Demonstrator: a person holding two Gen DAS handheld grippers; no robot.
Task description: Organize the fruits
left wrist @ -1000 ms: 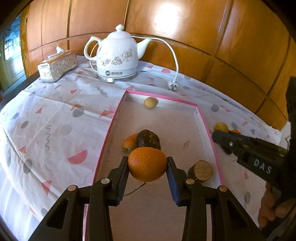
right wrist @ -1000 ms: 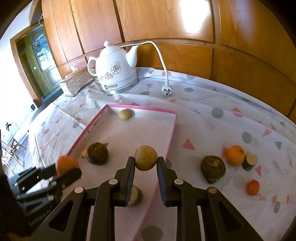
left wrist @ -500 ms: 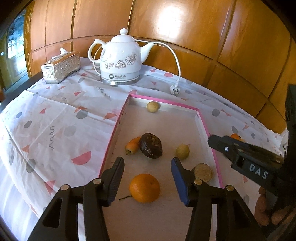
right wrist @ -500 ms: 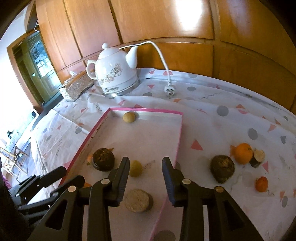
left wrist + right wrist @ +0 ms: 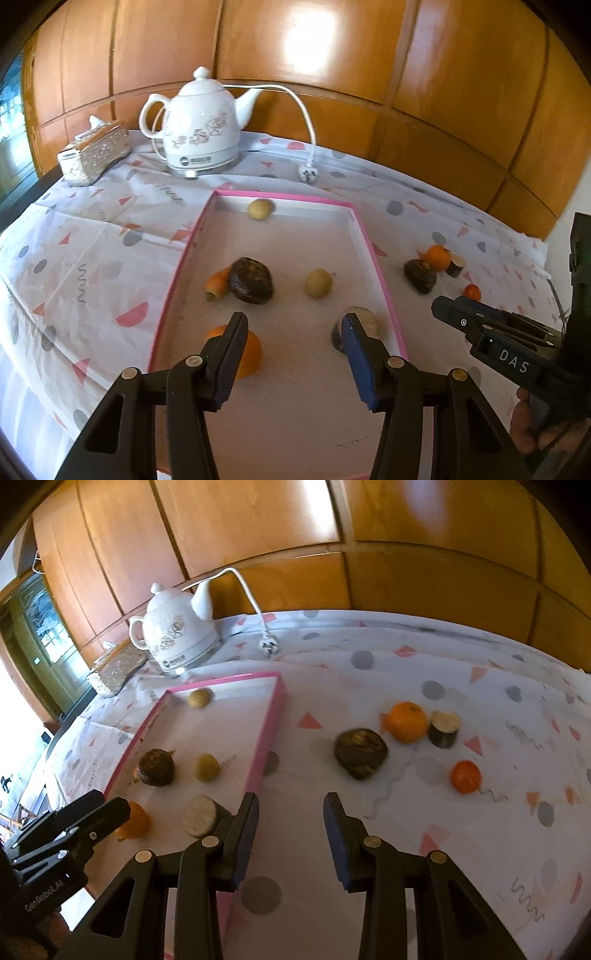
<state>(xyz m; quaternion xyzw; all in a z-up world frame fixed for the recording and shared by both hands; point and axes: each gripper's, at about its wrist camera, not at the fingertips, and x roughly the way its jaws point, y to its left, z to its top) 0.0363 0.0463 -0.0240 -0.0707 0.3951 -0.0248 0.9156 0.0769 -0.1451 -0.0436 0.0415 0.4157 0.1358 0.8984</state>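
A pink-rimmed tray (image 5: 376, 258) (image 5: 271, 723) holds an orange (image 5: 251, 354) (image 5: 135, 818), a small yellow-green fruit (image 5: 318, 283) (image 5: 208, 767), a dark brown fruit (image 5: 252, 280) (image 5: 157, 767), a carrot-like piece (image 5: 218, 284), a cut brown-skinned piece (image 5: 365, 319) (image 5: 201, 816) and a tan fruit (image 5: 260, 209) (image 5: 199, 698). My left gripper (image 5: 293, 325) (image 5: 92, 812) hangs open and empty over the tray's near end, the orange beside its left finger. My right gripper (image 5: 290, 805) (image 5: 454, 310) is open and empty over the tray's right rim.
On the patterned tablecloth right of the tray lie a dark fruit (image 5: 360, 751), an orange (image 5: 406, 722), a cut piece (image 5: 445, 729) and a small tangerine (image 5: 466, 776). A white kettle (image 5: 201, 129) with its cord and a tissue box (image 5: 94, 155) stand at the back.
Both grippers opened: the orange left the left gripper, the yellow-green fruit the right one; both now lie in the tray. The right gripper has swung right, off the tray.
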